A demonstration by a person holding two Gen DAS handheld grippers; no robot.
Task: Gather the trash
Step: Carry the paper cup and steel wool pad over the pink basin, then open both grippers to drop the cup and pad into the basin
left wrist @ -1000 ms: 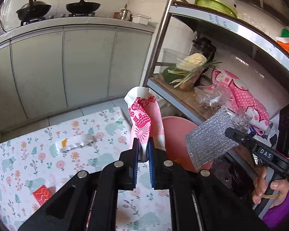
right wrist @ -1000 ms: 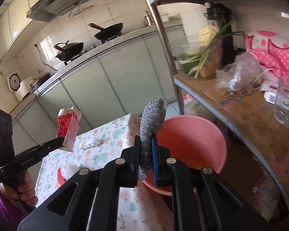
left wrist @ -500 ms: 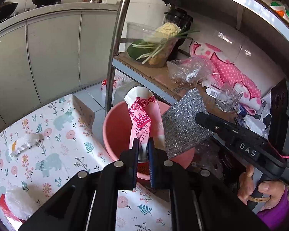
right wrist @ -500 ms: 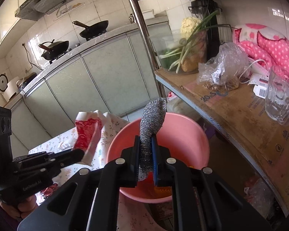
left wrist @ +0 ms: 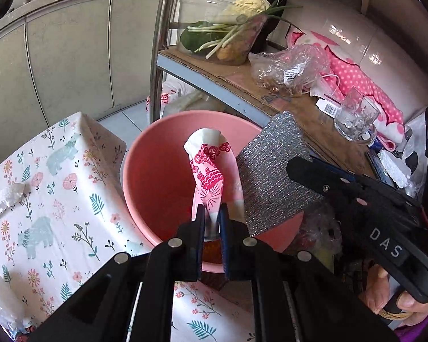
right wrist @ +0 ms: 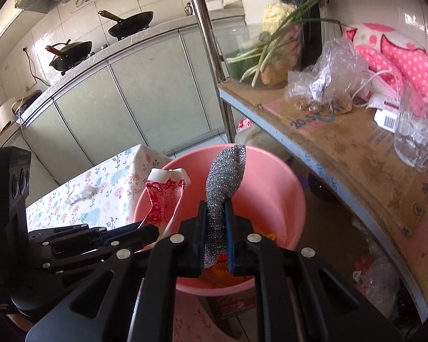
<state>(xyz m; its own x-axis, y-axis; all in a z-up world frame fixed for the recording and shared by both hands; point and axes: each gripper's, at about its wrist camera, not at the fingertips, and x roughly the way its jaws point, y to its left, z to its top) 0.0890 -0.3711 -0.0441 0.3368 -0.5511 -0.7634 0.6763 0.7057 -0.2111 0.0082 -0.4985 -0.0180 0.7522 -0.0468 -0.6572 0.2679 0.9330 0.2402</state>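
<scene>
Trash-wise, left gripper [left wrist: 212,222] pinches the crumpled red-and-white paper wrapper [left wrist: 209,171] and right gripper [right wrist: 215,225], jaws just easing apart, holds the silver mesh scouring pad [right wrist: 224,176], both over the pink plastic bucket [left wrist: 157,176], probably for dropping.

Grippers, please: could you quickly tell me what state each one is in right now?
Left gripper: closed on the red-and-white wrapper.
Right gripper: jaws just easing open, silver scouring pad still pinched between them.

I'm working in a home kitchen. Two woks [right wrist: 71,52] sit on a stove above pale cabinets [right wrist: 145,97]. A metal shelf [right wrist: 342,154] holds vegetables [right wrist: 271,48].
</scene>
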